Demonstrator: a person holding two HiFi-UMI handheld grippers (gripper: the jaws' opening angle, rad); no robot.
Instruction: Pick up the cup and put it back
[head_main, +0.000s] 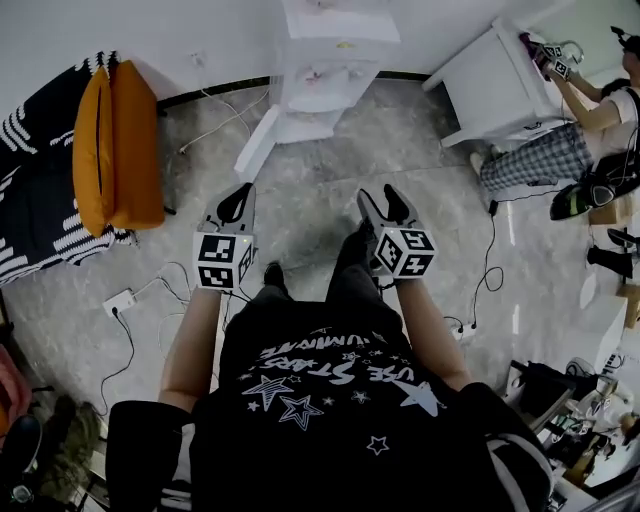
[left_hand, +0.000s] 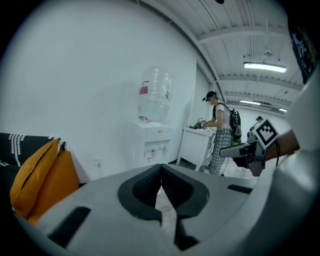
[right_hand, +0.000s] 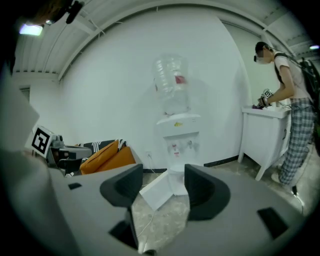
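1. Overall, the person stands on the marble-patterned floor (head_main: 330, 200) facing a white water dispenser (head_main: 325, 60) at the far wall. Both grippers are held out in front, side by side and well short of the dispenser.
2. Left gripper (head_main: 238, 200): in the left gripper view the two dark pads meet at their tips. The jaws are closed with nothing between them.
3. Right gripper (head_main: 383, 203): in the right gripper view the pads stand moderately wide apart. Only floor and the dispenser's swung-open lower door (right_hand: 157, 190) show through the gap, so it holds nothing.
4. Cup: none can be made out in any view, whether at the dispenser's taps, on the floor or in either gripper. Where it stands cannot be told.
5. Surroundings: an orange cushion (head_main: 120, 145) rests at the far left against a black striped cloth (head_main: 40, 200). A white desk (head_main: 495, 85) stands at the far right, with another person (head_main: 560, 150) working at it. A power strip (head_main: 118, 302) lies on the floor at the near left.
6. Progress, as a judgement: the pick-up has not begun. Locating and approaching the cup, grasping it, lifting it and setting it back are all left to do. The open right gripper looks readier for the grasp, since the left would have to open first.
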